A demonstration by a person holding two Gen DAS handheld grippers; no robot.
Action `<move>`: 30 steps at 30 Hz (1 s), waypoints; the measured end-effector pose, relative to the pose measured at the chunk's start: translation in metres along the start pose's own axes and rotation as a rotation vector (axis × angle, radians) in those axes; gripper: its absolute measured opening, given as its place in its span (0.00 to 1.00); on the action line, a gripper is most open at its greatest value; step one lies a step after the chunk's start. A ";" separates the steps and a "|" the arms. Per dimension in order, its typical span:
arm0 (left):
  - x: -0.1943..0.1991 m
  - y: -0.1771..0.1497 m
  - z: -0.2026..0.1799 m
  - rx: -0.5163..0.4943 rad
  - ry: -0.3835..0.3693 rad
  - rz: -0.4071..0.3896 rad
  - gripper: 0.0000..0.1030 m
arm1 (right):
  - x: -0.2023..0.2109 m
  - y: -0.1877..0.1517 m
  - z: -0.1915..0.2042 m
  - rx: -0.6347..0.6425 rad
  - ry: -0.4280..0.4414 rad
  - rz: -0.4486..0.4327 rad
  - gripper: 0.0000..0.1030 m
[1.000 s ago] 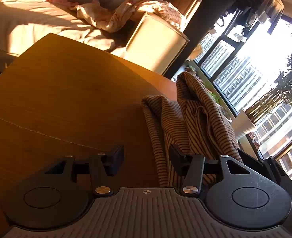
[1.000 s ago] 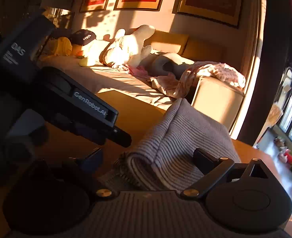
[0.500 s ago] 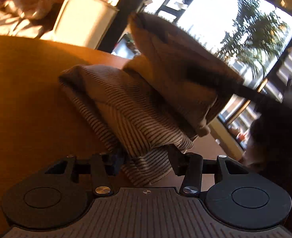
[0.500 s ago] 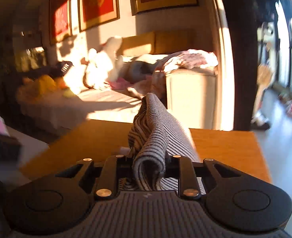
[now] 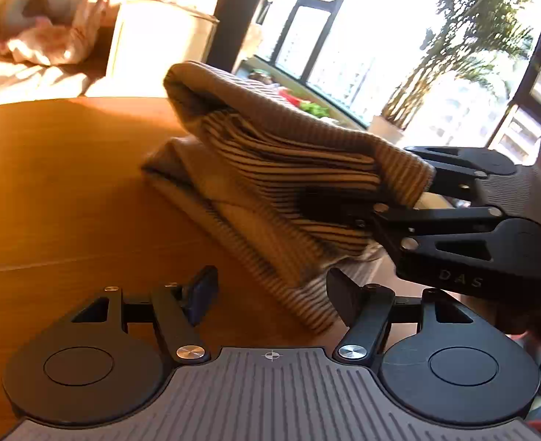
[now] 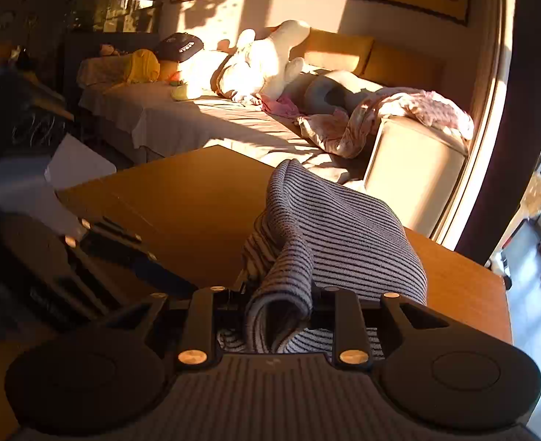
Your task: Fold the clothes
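The striped garment (image 5: 270,198) lies bunched on the wooden table (image 5: 68,191), its long axis running from 6 o'clock toward 12 in the right wrist view, one fold lifted off the surface. The right gripper (image 6: 279,314) is clamped on that raised fold. The left gripper (image 5: 270,294) stands with jaws apart, the garment's lower hem just between them, holding nothing.
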State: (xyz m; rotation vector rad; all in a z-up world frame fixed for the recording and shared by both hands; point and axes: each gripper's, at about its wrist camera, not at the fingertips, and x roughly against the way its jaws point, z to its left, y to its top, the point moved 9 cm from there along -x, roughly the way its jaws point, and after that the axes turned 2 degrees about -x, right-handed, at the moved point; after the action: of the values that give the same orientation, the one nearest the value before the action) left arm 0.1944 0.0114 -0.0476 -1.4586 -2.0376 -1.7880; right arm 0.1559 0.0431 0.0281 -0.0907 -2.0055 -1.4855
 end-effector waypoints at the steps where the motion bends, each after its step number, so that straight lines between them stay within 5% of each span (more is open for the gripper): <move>1: 0.003 0.001 0.004 0.017 0.012 0.001 0.72 | 0.001 -0.002 0.002 0.011 -0.006 -0.007 0.28; 6: 0.024 0.023 0.018 0.095 0.059 -0.078 0.68 | 0.001 -0.013 0.019 0.127 -0.049 -0.024 0.35; 14: 0.045 0.080 -0.010 0.078 -0.050 -0.245 0.61 | 0.004 -0.026 0.043 0.308 -0.136 -0.037 0.38; 19: 0.005 0.082 -0.014 0.105 -0.102 -0.146 0.61 | 0.012 -0.033 0.053 0.424 -0.181 -0.035 0.38; 24: -0.005 0.081 -0.007 0.119 -0.111 -0.122 0.61 | 0.045 -0.026 0.054 0.330 -0.054 -0.054 0.64; 30: -0.010 0.082 0.001 0.130 -0.120 -0.116 0.60 | 0.085 0.001 0.050 0.113 0.110 -0.125 0.68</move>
State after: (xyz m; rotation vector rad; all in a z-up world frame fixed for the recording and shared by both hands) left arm 0.2547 -0.0034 0.0066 -1.4731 -2.2932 -1.6069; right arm 0.0663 0.0616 0.0645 0.1626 -2.0321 -1.4174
